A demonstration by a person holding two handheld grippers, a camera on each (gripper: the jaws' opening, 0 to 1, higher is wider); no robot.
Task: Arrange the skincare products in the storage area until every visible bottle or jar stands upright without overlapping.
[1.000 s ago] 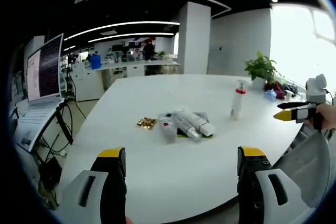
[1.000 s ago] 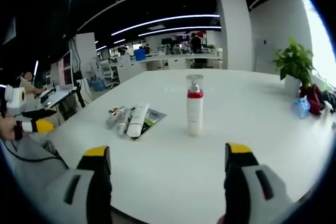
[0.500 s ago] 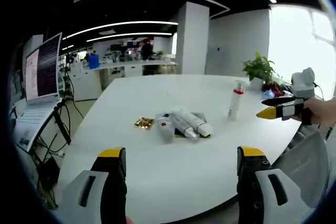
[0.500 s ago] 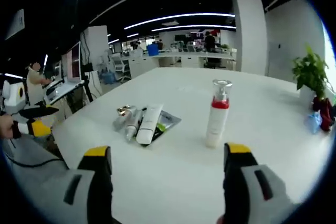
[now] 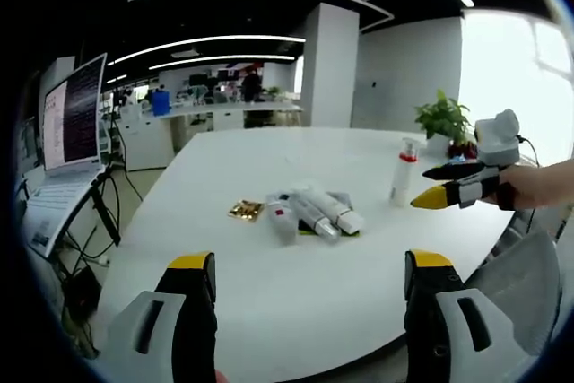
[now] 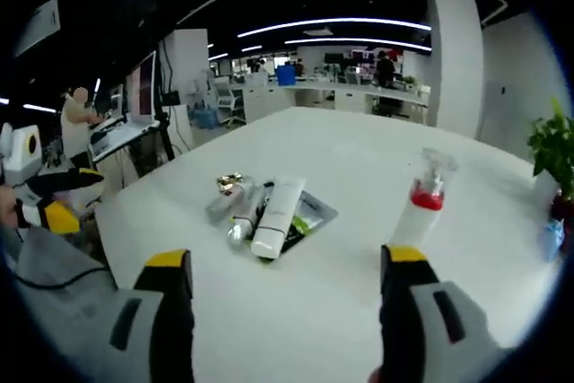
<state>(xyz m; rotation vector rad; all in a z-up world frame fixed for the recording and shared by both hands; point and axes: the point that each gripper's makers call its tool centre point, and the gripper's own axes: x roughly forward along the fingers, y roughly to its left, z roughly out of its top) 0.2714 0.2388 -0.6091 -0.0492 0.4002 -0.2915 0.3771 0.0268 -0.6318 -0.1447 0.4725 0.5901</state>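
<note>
Left gripper open, empty, jaws wide apart; cluster of white squeeze tubes lying flat on a dark sachet sits at 12 o'clock ahead on the white round table. White pump bottle with red collar stands upright at 1 o'clock. Right gripper open, empty; tubes at 12 o'clock, bottle near its right jaw tip.

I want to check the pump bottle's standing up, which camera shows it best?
The left gripper view: the pump bottle is sharp and plainly upright on the white table. The right gripper view shows it nearer but blurred.
</note>
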